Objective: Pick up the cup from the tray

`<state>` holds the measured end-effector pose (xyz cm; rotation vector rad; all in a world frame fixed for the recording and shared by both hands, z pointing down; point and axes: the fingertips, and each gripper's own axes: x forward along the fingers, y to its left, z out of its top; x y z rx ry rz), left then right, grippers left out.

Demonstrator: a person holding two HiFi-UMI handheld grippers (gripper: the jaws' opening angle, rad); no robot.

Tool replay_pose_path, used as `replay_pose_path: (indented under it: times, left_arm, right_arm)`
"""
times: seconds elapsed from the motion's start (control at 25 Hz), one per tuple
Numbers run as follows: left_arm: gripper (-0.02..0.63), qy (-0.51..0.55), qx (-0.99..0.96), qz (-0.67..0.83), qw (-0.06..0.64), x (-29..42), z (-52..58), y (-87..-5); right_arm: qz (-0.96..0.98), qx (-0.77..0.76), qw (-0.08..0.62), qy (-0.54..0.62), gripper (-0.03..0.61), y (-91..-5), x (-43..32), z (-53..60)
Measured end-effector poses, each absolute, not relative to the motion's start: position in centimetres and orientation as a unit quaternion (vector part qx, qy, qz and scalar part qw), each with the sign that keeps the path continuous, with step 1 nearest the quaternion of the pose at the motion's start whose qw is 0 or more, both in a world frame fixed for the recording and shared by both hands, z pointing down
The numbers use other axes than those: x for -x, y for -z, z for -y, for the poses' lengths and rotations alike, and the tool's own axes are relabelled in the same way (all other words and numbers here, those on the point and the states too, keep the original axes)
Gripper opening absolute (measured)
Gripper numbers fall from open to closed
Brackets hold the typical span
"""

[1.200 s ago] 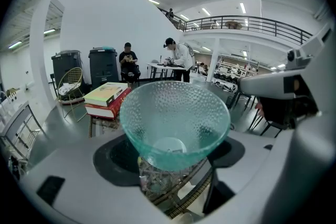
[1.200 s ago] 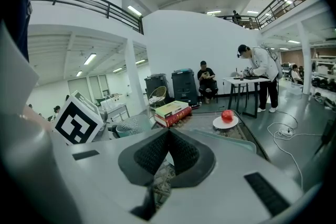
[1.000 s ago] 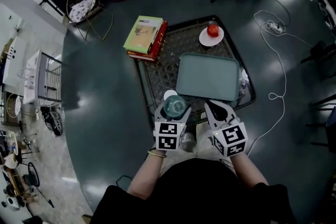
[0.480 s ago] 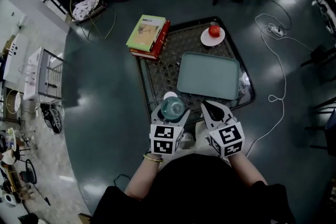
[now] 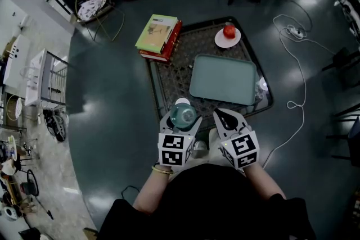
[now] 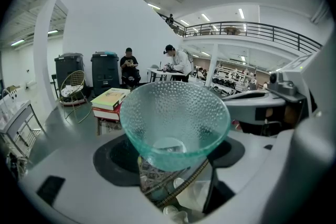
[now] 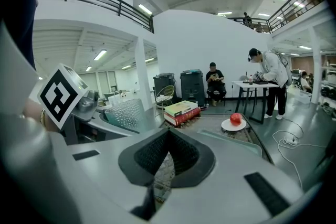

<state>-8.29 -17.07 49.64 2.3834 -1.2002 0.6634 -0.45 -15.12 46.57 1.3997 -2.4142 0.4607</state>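
Note:
A teal dimpled glass cup [image 5: 183, 116] sits upright between the jaws of my left gripper [image 5: 183, 119], which is shut on its lower part, over the near left corner of the table. In the left gripper view the cup [image 6: 176, 120] fills the middle, held by my left gripper [image 6: 173, 165]. The teal tray [image 5: 222, 80] lies bare on the table beyond it. My right gripper [image 5: 226, 118] hovers beside the left one, shut with nothing in it. The right gripper view shows my right gripper [image 7: 163, 160] with its pads together, the cup [image 7: 126, 113] at left and the tray [image 7: 231, 142] ahead.
A dark mesh-topped table [image 5: 169, 78] carries a stack of books [image 5: 159, 35] at its far left and a white plate [image 5: 219, 41] with a red apple [image 5: 229, 31] at the far end. A white cable [image 5: 298, 64] trails over the floor on the right. People sit and stand at a desk far off.
Both grippers have drawn a little nearer to the person's body, the left one still holding the cup. The tray has not moved.

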Motion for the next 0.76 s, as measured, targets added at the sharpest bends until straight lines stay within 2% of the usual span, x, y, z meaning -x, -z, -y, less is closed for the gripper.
replay_pose_path:
  times: [0.76]
  left_arm:
    - [0.367,-0.232,-0.857,0.422,0.184,7.67,17.24,-48.88]
  right_arm:
    - [0.845,-0.487,0.156,-0.156,0.005,-46.26,0.8,14.83]
